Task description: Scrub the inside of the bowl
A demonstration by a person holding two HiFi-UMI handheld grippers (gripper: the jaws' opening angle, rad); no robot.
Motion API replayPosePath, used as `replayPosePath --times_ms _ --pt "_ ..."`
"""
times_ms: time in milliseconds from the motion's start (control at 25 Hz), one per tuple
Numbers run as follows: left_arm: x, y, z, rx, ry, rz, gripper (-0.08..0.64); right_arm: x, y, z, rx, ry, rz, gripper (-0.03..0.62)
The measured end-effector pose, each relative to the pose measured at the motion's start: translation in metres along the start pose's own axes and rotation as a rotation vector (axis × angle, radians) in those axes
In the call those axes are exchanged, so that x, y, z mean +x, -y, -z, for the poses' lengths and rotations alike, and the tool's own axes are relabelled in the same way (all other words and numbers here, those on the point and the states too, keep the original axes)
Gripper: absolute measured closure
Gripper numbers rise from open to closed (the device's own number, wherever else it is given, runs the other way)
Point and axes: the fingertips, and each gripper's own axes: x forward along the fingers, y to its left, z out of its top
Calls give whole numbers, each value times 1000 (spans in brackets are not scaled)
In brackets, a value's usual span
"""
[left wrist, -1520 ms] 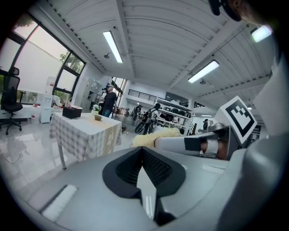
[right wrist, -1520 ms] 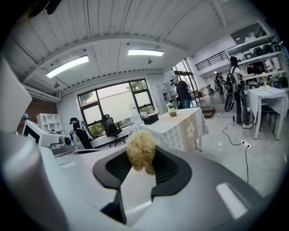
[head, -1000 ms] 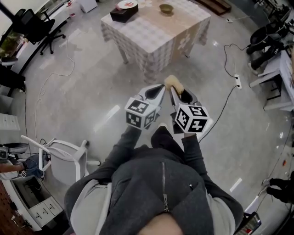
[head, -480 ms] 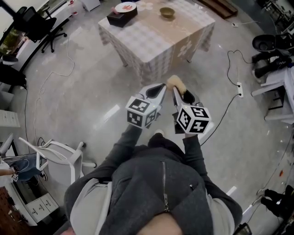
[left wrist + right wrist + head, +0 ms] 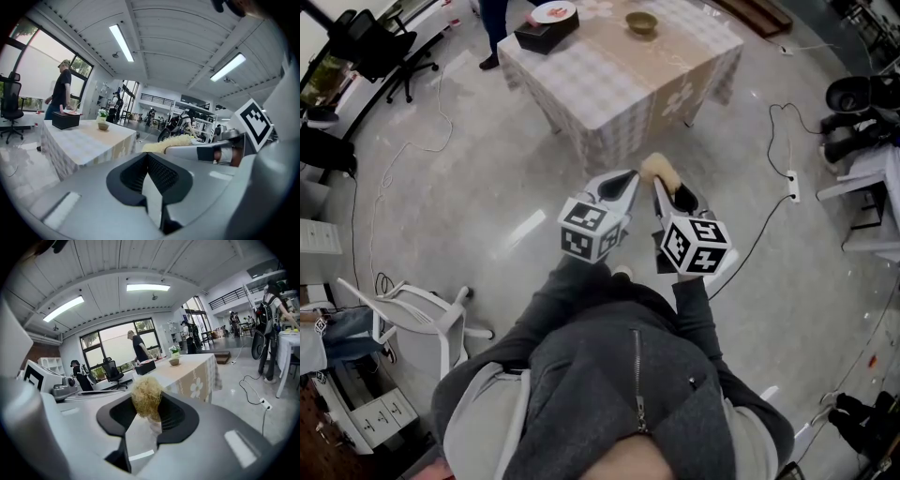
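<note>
A small brown bowl (image 5: 640, 21) stands on the far side of a table with a checked cloth (image 5: 609, 80), well ahead of both grippers; it also shows as a small bowl (image 5: 103, 126) and a bowl (image 5: 174, 362) in the gripper views. My right gripper (image 5: 662, 180) is shut on a yellowish fibrous scrubber (image 5: 657, 169), whose tuft (image 5: 146, 398) sticks out past the jaws. My left gripper (image 5: 629, 180) is shut with nothing in it, held just left of the right one at waist height. The scrubber (image 5: 171, 143) shows beside the left jaws.
A black box (image 5: 546, 33) and a plate (image 5: 555, 12) sit at the table's left end, where a person (image 5: 139, 347) stands. A white chair (image 5: 422, 314) is at the left, office chairs (image 5: 370, 52) far left. Cables and a power strip (image 5: 789, 178) lie on the floor at right.
Both grippers hold the same pose, the scrubber still gripped. The table has shifted slightly in view, and a person's legs have appeared at its far left end.
</note>
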Motion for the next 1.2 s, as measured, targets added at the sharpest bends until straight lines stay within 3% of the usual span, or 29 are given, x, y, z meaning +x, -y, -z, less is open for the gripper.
replayPosePath --times_ms 520,800,1200 --pt "31 -8 -1 -5 -21 13 551 11 24 -6 15 -5 30 466" --pt "69 -21 -20 15 -20 27 551 29 53 -28 10 7 66 466" --pt "118 -60 -46 22 -21 1 551 87 79 -62 13 14 49 466"
